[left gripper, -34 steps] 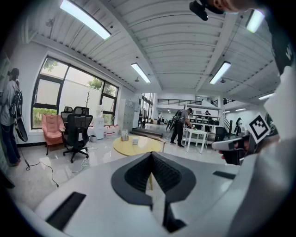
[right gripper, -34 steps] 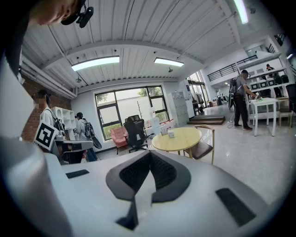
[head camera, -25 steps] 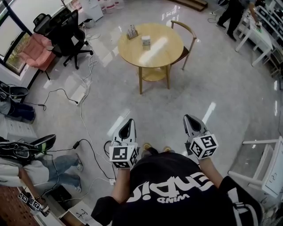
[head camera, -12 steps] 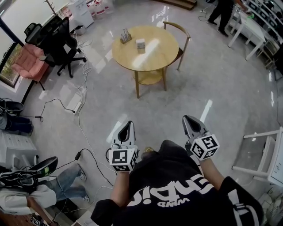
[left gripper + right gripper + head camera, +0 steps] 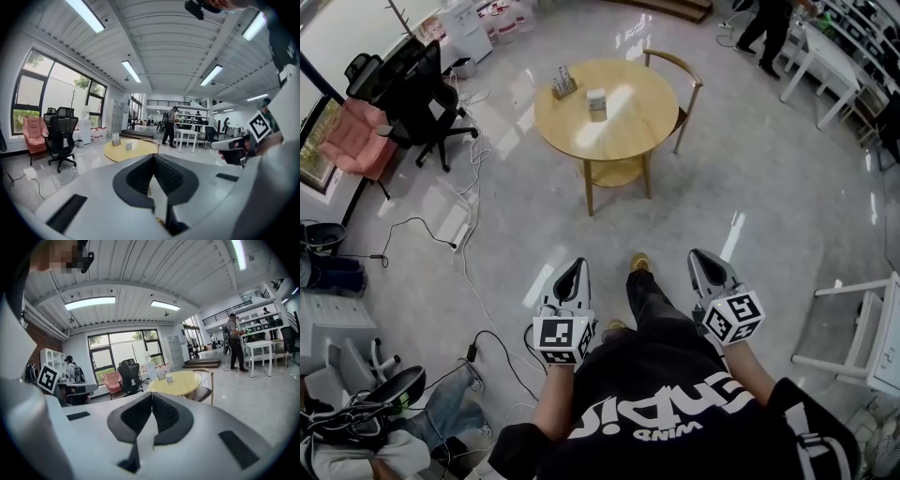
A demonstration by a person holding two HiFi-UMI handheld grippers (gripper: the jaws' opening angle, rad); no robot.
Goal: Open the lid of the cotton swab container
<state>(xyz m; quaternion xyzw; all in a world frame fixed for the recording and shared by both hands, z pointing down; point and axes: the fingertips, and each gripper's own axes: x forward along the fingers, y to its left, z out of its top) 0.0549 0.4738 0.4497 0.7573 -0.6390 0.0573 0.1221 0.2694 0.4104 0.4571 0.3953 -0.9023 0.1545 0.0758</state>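
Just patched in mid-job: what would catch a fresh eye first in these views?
The round wooden table stands on the glossy floor, well ahead, with a small pale container near its middle. Nearer, the left gripper and right gripper are held side by side, both with jaws shut and empty, far short of the table.

The container point(image 5: 597, 103) sits on the table point(image 5: 637, 127), with a chair point(image 5: 686, 66) right and an office chair point(image 5: 414, 86) left.
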